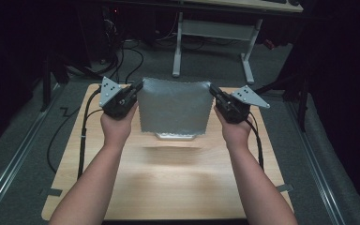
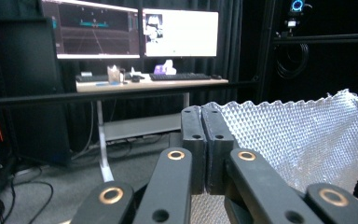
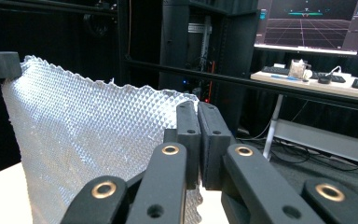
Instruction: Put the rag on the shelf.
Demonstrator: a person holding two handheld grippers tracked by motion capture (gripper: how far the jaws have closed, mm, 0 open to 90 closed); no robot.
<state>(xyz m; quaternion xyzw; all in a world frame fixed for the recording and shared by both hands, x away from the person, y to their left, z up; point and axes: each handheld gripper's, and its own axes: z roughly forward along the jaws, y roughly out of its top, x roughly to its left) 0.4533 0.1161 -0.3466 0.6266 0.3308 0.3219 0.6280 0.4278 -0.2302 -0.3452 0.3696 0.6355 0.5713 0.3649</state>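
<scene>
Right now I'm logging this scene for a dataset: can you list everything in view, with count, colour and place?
Embossed sheet: one, silver, held up above the table's far half by its top corners.
Flat object: one, pale grey, on the table under the sheet; kind unclear.
Table: one, light wood, centre.
Desk: one, pale top, background, carrying keyboards.
Monitors: two, lit, on the desk.
Left tongs: black, shut on the sheet's left corner.
Right tongs: black, shut on its right corner.
</scene>
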